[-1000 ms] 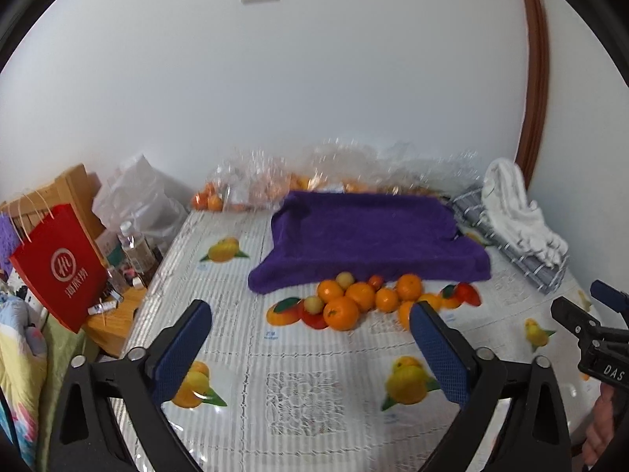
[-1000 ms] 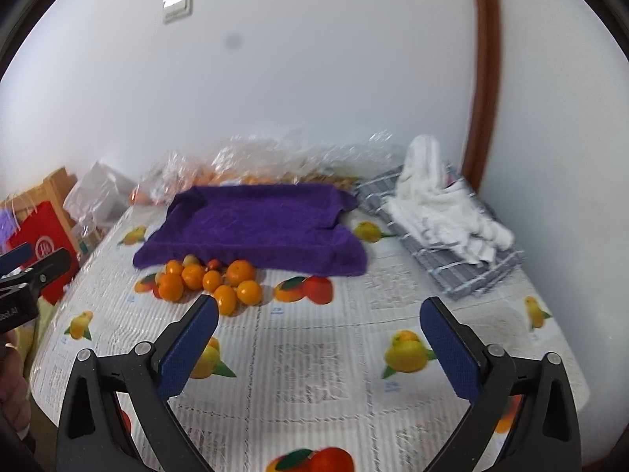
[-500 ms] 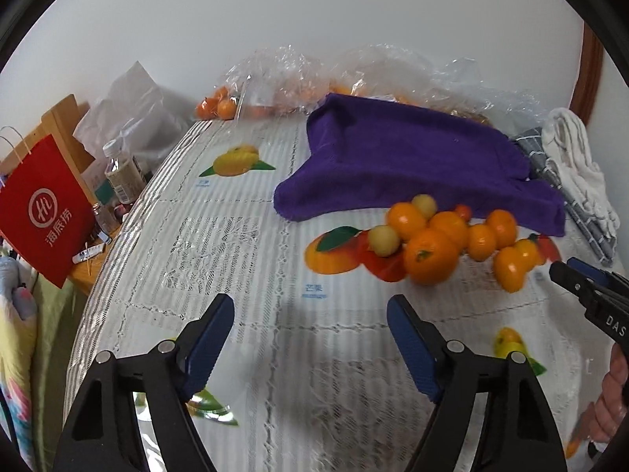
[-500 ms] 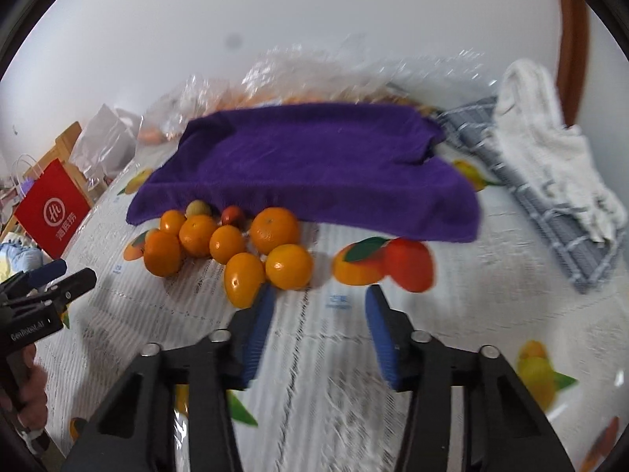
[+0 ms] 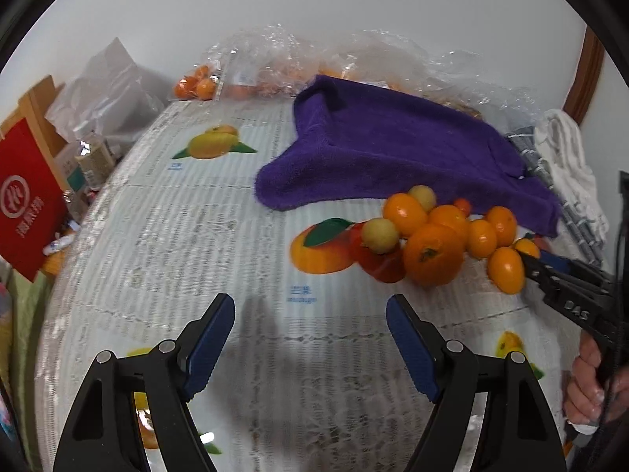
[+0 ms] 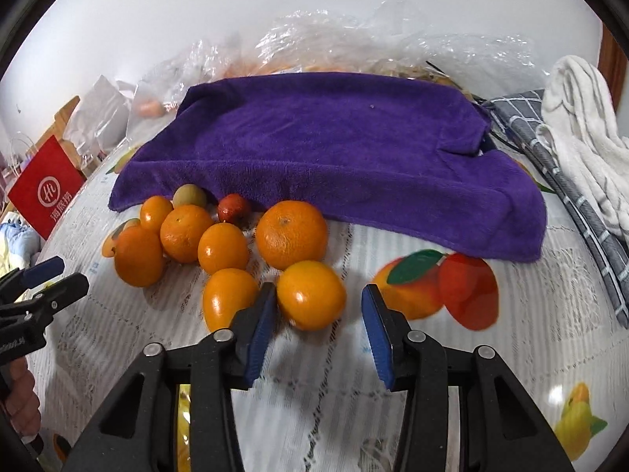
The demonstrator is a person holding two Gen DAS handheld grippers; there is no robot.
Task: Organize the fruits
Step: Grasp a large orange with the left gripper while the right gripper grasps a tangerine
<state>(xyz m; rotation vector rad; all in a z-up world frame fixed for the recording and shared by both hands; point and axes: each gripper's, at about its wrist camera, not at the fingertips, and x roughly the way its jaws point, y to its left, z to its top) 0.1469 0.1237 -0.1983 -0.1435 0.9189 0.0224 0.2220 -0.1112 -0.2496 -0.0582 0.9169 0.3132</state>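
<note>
Nearest the right wrist camera, the right gripper [image 6: 316, 312] has its jaws closing around a small orange [image 6: 310, 295], the left pad touching it and the right pad apart. Nothing looks sorted yet: about 10 fruits [image 6: 220, 236] sit bunched on the tablecloth [image 6: 511, 373] against the purple towel [image 6: 334, 145]. Only the left view shows the left gripper [image 5: 310, 334], jaws apart and empty over bare cloth, and more oranges in bags [image 5: 196, 86] by the far wall.
</note>
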